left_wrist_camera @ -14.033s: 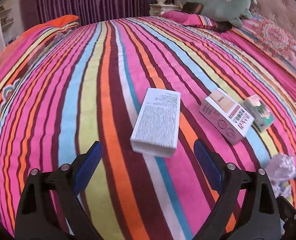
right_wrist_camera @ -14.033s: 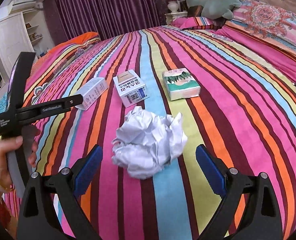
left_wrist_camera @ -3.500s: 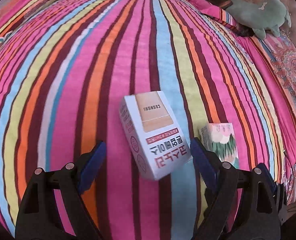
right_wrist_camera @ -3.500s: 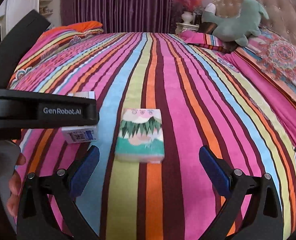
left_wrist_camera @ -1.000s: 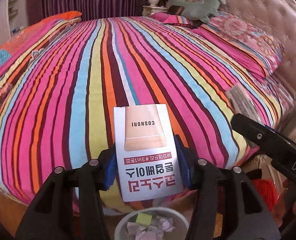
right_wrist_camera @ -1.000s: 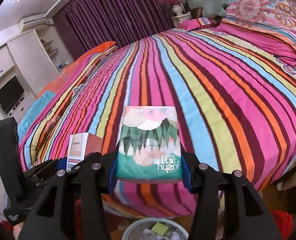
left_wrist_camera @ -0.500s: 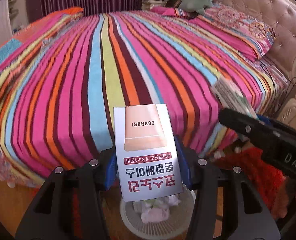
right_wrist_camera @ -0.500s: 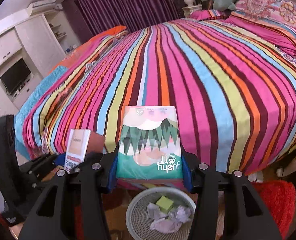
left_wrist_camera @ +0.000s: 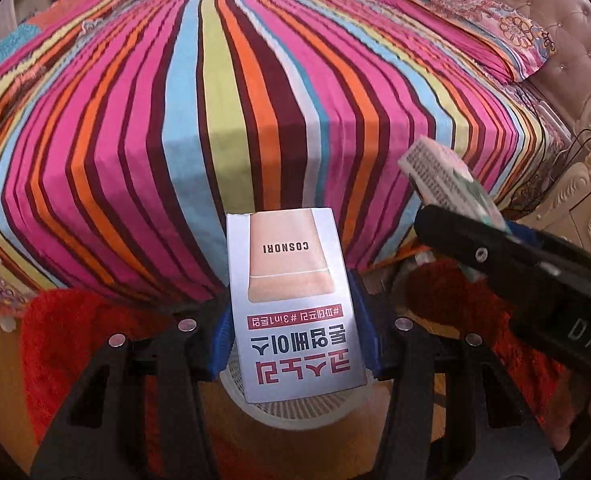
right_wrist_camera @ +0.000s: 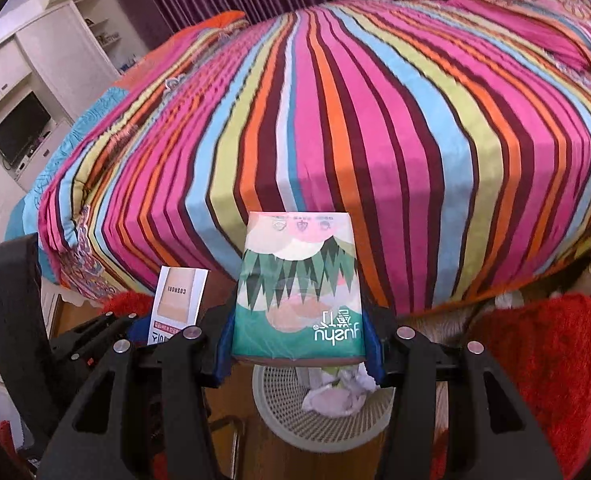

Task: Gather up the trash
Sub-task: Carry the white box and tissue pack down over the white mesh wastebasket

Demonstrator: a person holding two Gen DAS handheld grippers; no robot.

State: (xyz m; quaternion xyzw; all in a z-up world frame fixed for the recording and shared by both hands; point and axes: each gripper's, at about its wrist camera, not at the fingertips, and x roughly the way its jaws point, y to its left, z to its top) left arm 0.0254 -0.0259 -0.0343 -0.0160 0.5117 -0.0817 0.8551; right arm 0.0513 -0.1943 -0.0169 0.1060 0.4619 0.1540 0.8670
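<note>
Striped bed (left_wrist_camera: 255, 92) now cleared: both claws are lowered over the wastebasket (right_wrist_camera: 315, 428), the left claw (left_wrist_camera: 295, 344) clamped on the white carton (left_wrist_camera: 291, 300), the right claw (right_wrist_camera: 299, 344) on the tissue pack (right_wrist_camera: 299, 288), ready for release.

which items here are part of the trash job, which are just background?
Job:
white box in left gripper
tissue pack in right gripper
mesh bin with crumpled paper

Background:
striped bed
red rug
TV

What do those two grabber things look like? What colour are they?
Both look alike. The left gripper and the right gripper have chunky black plastic arms shaped like open triangles, with round silver bolts at the joints. Their fingers end in bright blue pads. The right gripper's side shows white letters, "DAS". No cables or sleeves show.
</note>
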